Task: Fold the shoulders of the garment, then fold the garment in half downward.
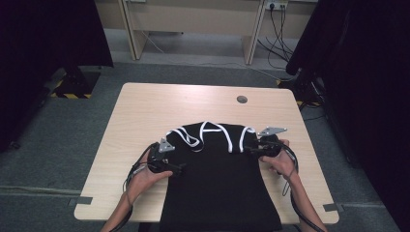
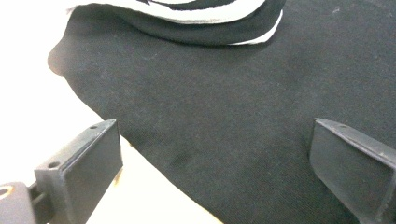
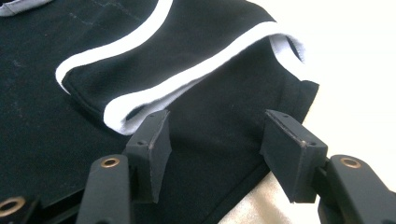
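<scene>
Evidently the work in hand is folding a black garment [image 1: 217, 183] with white trim [image 1: 208, 133], which lies flat on the table [image 1: 145, 111], its near end hanging over the near edge and its far end already doubled back so the trim curls on top. At the left, the left tool [image 1: 178, 167] sits at the garment's left edge; in the left gripper view its jaws stand wide apart with bare cloth [image 2: 210, 116] between them and nothing pinched, one jaw over the table and the other over the fabric. At the right, the right tool [image 1: 249, 149] rests by the folded-over far corner; in the right gripper view its jaws stand partly apart just short of the white-edged fold [image 3: 187, 79], not pressing on it. This looks like the pause between folds: one fold laid, the next grip not yet taken. Next, each tool probably needs to straddle an edge, close on it firmly, and both must lift together so the cloth folds evenly without dragging the layer beneath.
</scene>
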Demonstrator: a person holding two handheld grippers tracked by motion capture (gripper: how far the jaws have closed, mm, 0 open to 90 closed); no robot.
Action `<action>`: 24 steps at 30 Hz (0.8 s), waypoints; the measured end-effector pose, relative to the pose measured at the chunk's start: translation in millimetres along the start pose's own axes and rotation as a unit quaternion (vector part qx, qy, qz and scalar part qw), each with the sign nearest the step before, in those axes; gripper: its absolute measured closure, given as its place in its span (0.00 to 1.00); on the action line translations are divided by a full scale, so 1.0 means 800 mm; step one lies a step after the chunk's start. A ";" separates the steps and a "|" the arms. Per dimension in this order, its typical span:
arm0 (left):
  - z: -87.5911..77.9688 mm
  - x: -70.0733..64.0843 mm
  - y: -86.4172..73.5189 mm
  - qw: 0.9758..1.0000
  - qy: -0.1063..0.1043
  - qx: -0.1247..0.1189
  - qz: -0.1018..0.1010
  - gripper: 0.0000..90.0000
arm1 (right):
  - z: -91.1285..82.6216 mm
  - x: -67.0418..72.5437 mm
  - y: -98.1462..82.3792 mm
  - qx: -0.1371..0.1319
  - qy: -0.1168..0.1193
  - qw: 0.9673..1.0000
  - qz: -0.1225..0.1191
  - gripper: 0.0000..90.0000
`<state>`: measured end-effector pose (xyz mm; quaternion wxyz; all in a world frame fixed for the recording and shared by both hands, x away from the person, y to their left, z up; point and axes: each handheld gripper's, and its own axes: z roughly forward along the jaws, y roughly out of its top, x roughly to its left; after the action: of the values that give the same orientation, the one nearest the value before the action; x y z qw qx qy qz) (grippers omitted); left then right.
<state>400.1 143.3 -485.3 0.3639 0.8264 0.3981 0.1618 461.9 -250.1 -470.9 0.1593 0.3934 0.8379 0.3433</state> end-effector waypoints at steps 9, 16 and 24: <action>0.000 0.000 0.000 1.000 0.000 0.000 0.000 0.03 | 0.001 0.000 0.001 0.000 -0.001 1.000 -0.001 0.46; -0.001 0.001 0.001 1.000 -0.005 0.002 -0.001 0.03 | 0.001 0.002 0.002 0.004 0.007 1.000 0.003 0.39; -0.005 0.010 0.021 1.000 -0.003 -0.016 -0.020 0.04 | -0.008 -0.004 0.008 0.010 0.016 0.999 0.028 0.28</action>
<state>412.2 144.5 -470.4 0.3811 0.8128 0.4110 0.1587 464.1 -252.6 -462.1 0.1323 0.4132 0.8323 0.3450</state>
